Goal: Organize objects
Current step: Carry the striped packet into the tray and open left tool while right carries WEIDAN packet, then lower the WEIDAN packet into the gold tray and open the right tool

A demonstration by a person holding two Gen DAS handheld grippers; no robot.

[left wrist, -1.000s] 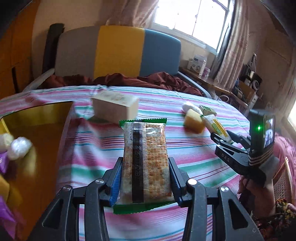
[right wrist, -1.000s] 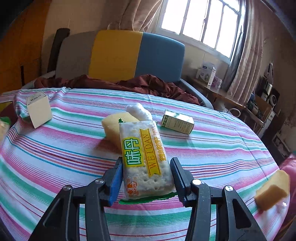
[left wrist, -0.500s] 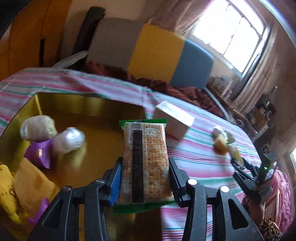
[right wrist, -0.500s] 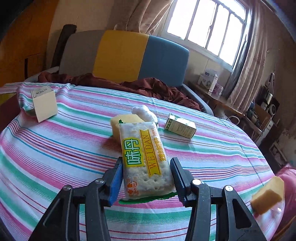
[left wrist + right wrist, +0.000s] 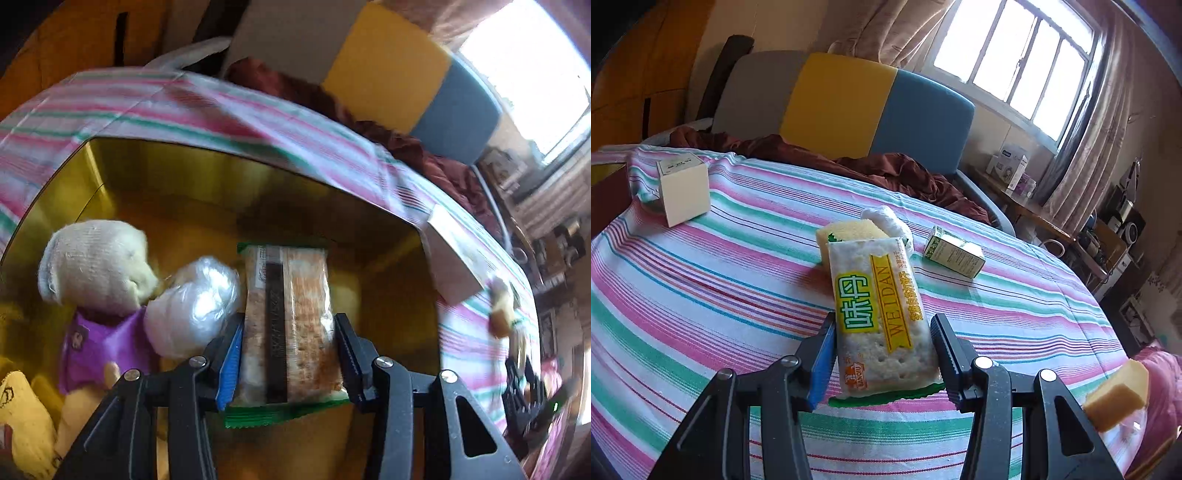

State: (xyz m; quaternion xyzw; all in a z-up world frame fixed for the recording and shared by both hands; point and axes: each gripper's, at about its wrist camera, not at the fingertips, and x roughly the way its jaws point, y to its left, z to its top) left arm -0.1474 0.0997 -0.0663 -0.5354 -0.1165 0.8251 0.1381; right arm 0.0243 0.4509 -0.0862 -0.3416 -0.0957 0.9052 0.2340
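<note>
Left wrist: left gripper (image 5: 288, 354) clamps cracker pack (image 5: 290, 325) over gold box (image 5: 155, 184) — apparently tilted.

A home living room: colourful sofa (image 5: 849, 107), curtained window (image 5: 1015, 55), striped tablecloth (image 5: 720, 266).

The left gripper (image 5: 288, 354), closed on a cracker packet (image 5: 290, 325), hangs over a gold tray (image 5: 155, 177). Bare tray floor lies ahead of the packet and to its right, up to the far wall. The tray's left side is crowded: a cream sock bundle (image 5: 94, 267), a clear plastic ball (image 5: 194, 312) touching the left finger, a purple wrapper (image 5: 99, 343) and a yellow item (image 5: 22, 413).

The right gripper (image 5: 882, 350), gripping a biscuit packet (image 5: 881, 314), has a yellow sponge (image 5: 849, 232) and a white bundle (image 5: 888, 219) directly ahead, and a small green box (image 5: 953, 254) just to their right. The striped tablecloth (image 5: 713, 280) to the left is open as far as a cream box (image 5: 683, 192).
</note>
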